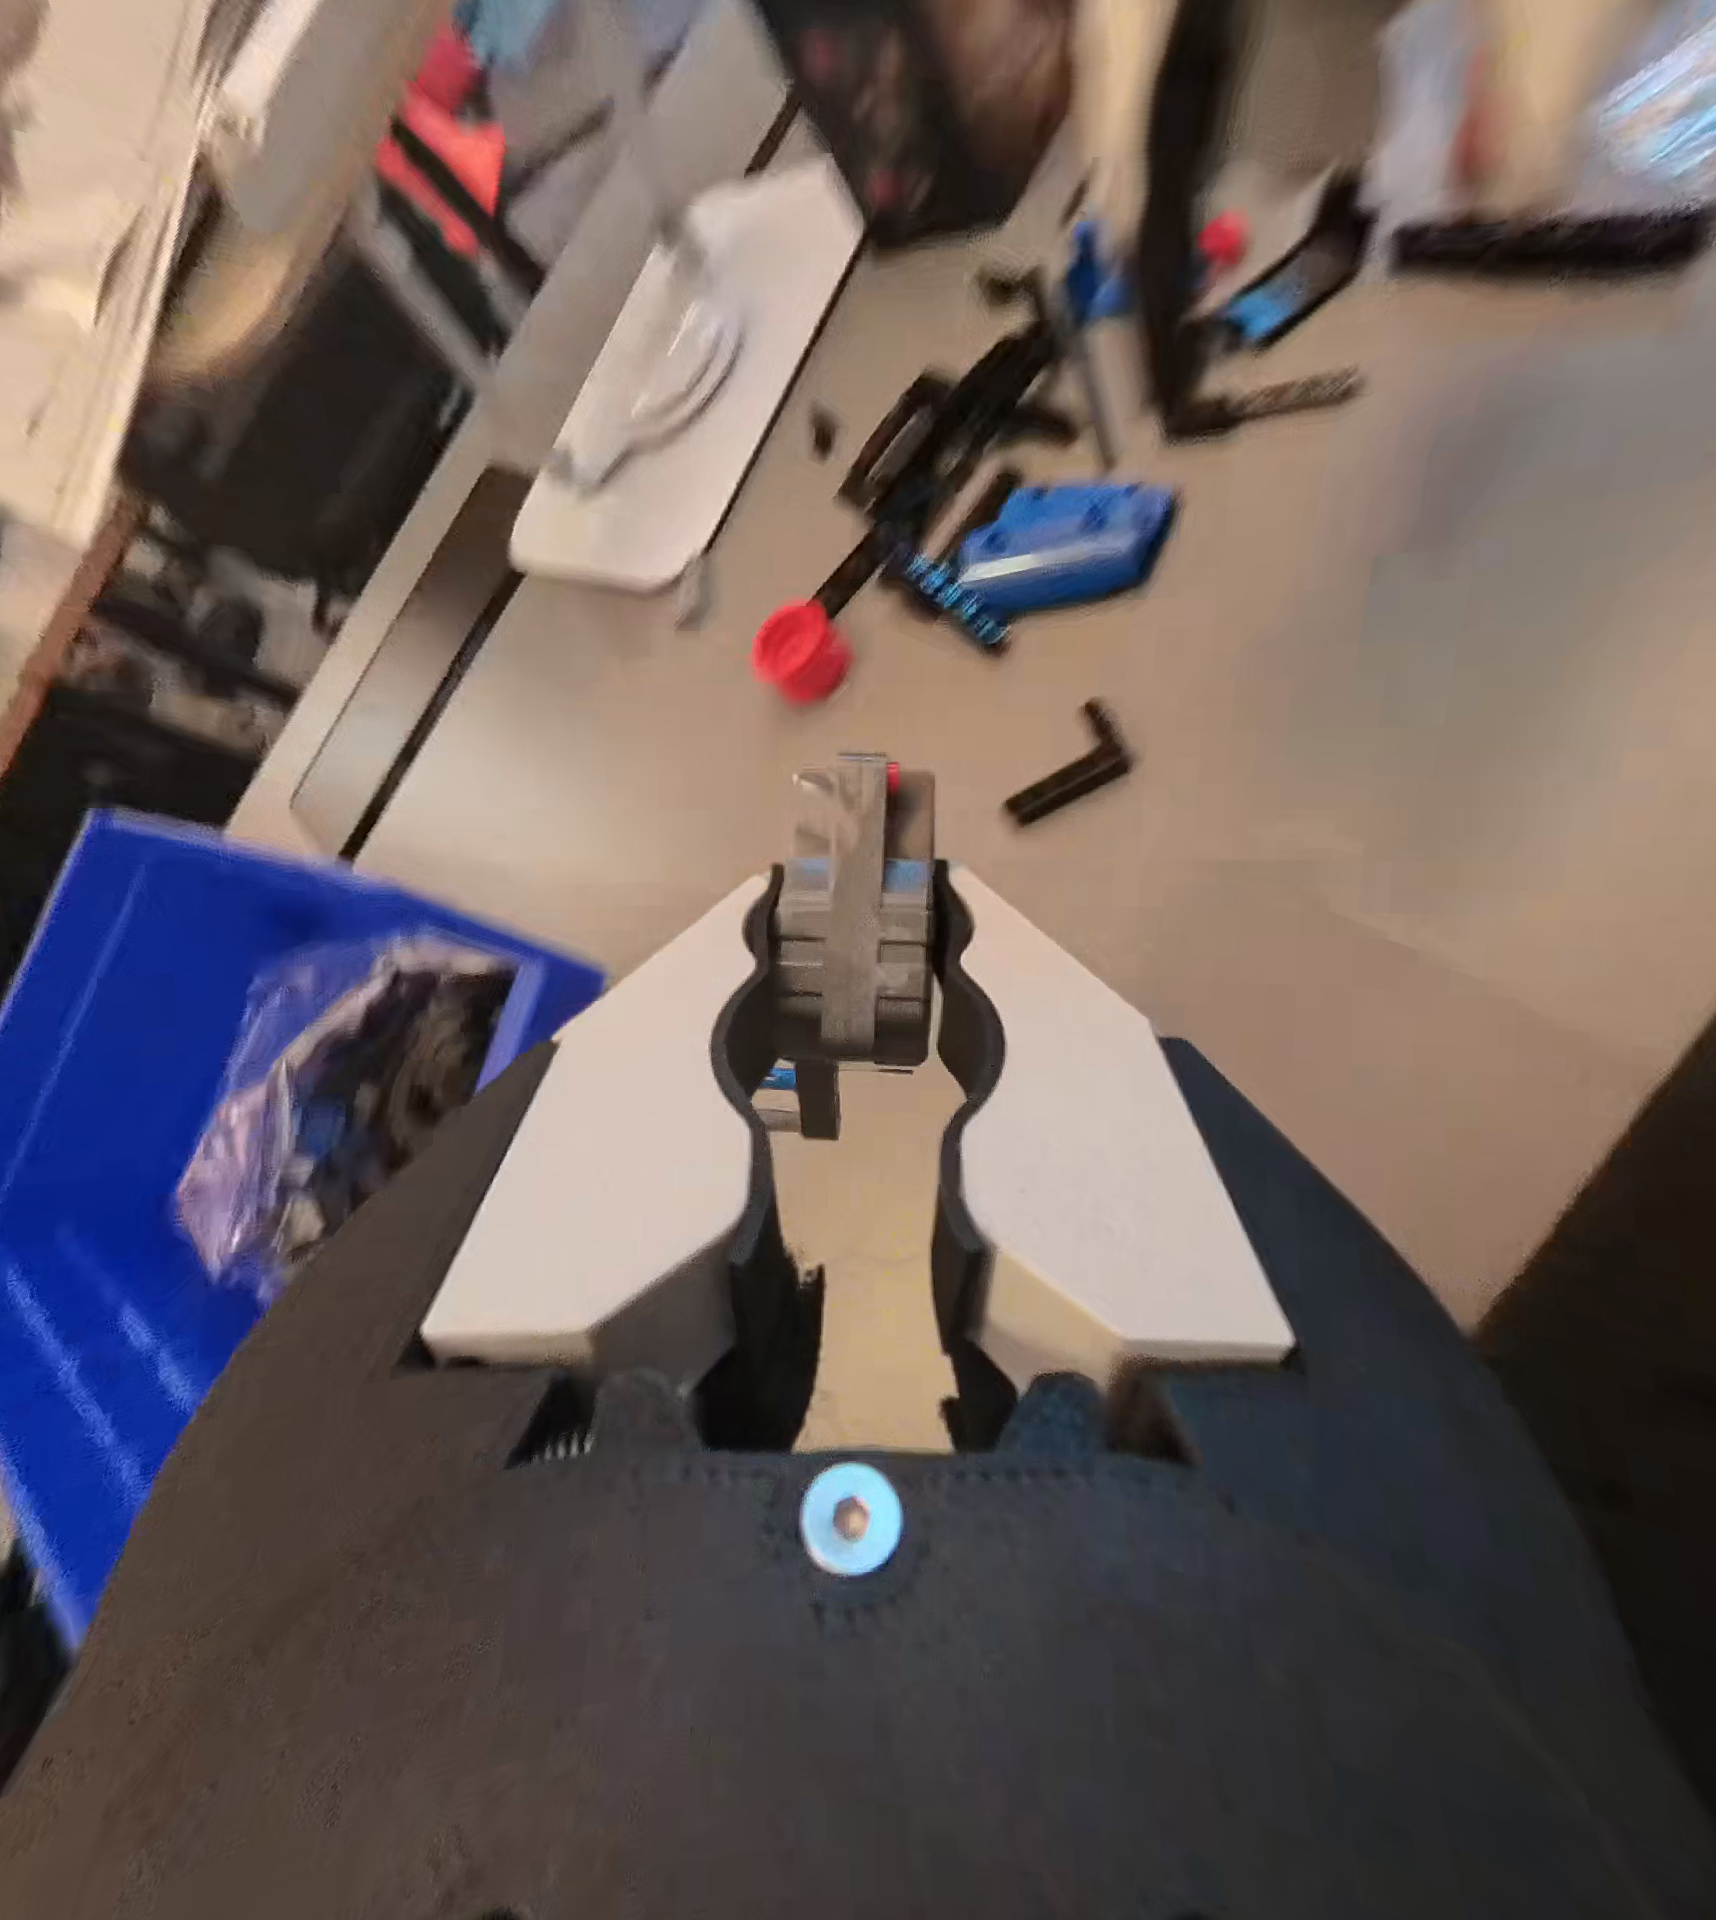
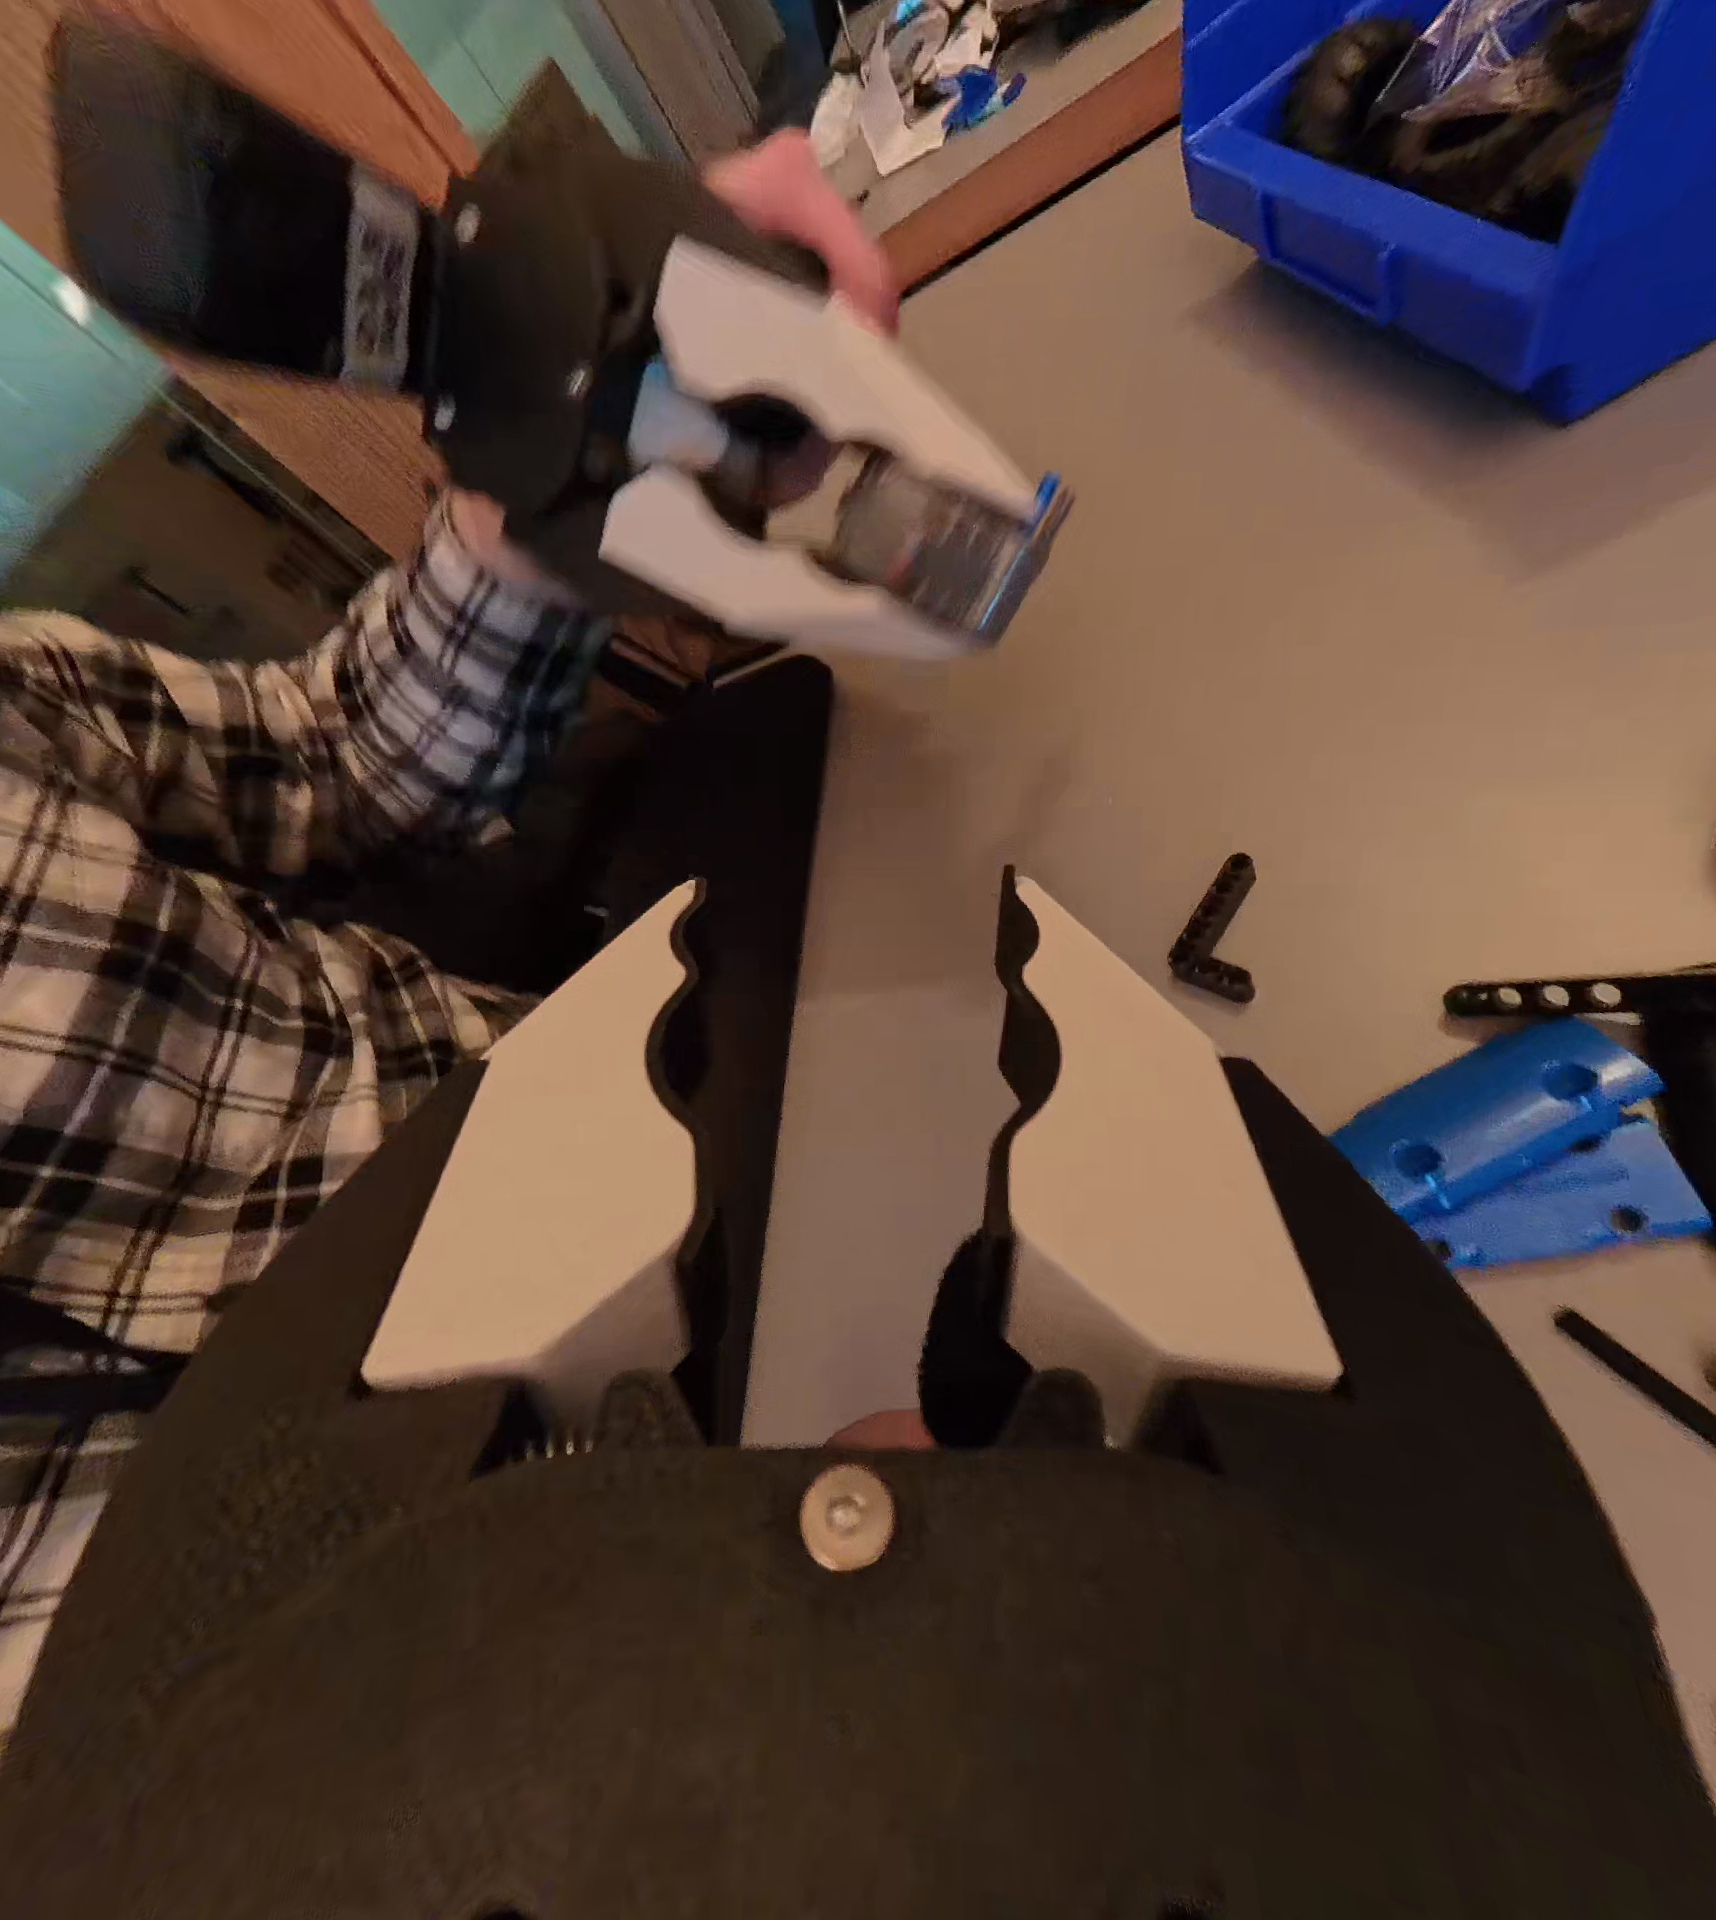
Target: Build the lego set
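Left gripper (image 1: 856,883) is closed on a small grey lego assembly (image 1: 859,935), which carries blue and red parts and a clear piece at its front end. The assembly is clamped between the two white fingers (image 1: 625,1122), held in the air above the worktop (image 1: 1353,831) and clear of its surface. Right gripper (image 2: 849,894) stands with its jaws spread apart and nothing between them, positioned over the near edge of the worktop. In the right wrist view the left gripper (image 2: 979,561) appears higher and farther off, motion-blurred, held by a person in a plaid sleeve (image 2: 210,831).

Loose parts lie on the worktop beyond the grippers:
- A black L-shaped beam (image 1: 1072,769) lies nearest, apart from the other parts.
- A red wheel hub (image 1: 800,649) lies just past it.
- A blue panel (image 1: 1062,540) lies beside a long black beam (image 1: 895,520), which points toward the red hub.
- Further black and blue pieces lie scattered behind these; blur prevents identifying them.

A blue bin (image 1: 158,1091) sits toward the left edge and contains a clear bag (image 1: 345,1091) of dark parts. A white tray (image 1: 688,384) lies at the far left edge.
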### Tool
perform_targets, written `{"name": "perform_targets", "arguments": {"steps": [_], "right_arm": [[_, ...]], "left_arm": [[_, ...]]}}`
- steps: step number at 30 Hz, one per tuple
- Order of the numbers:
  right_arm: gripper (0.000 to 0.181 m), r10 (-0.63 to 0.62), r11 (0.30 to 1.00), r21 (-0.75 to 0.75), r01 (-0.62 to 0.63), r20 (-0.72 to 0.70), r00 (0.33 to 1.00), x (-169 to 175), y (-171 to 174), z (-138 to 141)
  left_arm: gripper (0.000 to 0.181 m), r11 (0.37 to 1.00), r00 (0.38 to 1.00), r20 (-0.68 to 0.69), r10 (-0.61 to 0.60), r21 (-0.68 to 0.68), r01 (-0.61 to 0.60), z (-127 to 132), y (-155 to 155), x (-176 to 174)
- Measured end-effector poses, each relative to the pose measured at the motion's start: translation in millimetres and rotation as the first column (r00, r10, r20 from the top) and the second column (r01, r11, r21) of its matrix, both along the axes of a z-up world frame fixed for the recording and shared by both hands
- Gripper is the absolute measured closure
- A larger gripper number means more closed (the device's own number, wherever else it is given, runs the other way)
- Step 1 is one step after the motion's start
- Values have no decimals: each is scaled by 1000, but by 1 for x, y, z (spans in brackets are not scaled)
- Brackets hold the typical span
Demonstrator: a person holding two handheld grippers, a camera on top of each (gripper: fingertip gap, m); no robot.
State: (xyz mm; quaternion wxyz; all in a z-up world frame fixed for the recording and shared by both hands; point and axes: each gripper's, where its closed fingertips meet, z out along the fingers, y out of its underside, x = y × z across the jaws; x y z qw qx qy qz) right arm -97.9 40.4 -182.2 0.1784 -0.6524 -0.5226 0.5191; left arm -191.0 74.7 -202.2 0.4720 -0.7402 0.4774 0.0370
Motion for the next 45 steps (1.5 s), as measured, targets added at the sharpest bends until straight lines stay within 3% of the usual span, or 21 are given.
{"name": "perform_targets", "arguments": {"steps": [2,6,12,16,20,26,29,34,37,41,45], "right_arm": [[130,-3,995,99,0,35,999,13,-6,2],[135,-44,935,353,2,111,993,52,-16,2],[138,-112,924,375,70,89,990,100,-38,-1],[139,-176,924,359,133,91,980,121,-41,-14],[138,-236,909,373,186,91,968,139,-34,-17],[138,-333,866,410,286,45,942,168,-18,-1],[138,-383,843,426,328,48,922,182,-11,-2],[141,-412,821,442,360,22,911,187,-7,-5],[142,-403,818,448,362,-3,915,181,-7,-8],[143,-374,815,470,338,-19,927,167,-13,-18],[146,-309,823,490,287,-38,950,151,-31,-29]], "left_arm": [[157,985,999,-27,40,-164,-44,-15,-1,-21],[157,928,985,-144,92,-346,-138,-45,5,-57],[157,800,964,-248,97,-557,-223,-91,8,-80],[155,801,964,-238,115,-552,-231,-93,21,-80],[136,812,967,-215,138,-535,-235,-91,26,-81],[117,853,972,-160,172,-470,-228,-72,31,-82],[117,888,966,-158,203,-387,-249,-49,36,-86],[130,971,991,-100,90,-214,-109,0,49,-36],[138,986,989,-149,-8,-164,-17,8,64,8],[138,969,966,-196,-167,-214,125,-10,91,71],[134,932,938,-217,-270,-305,198,-42,127,108]]}}
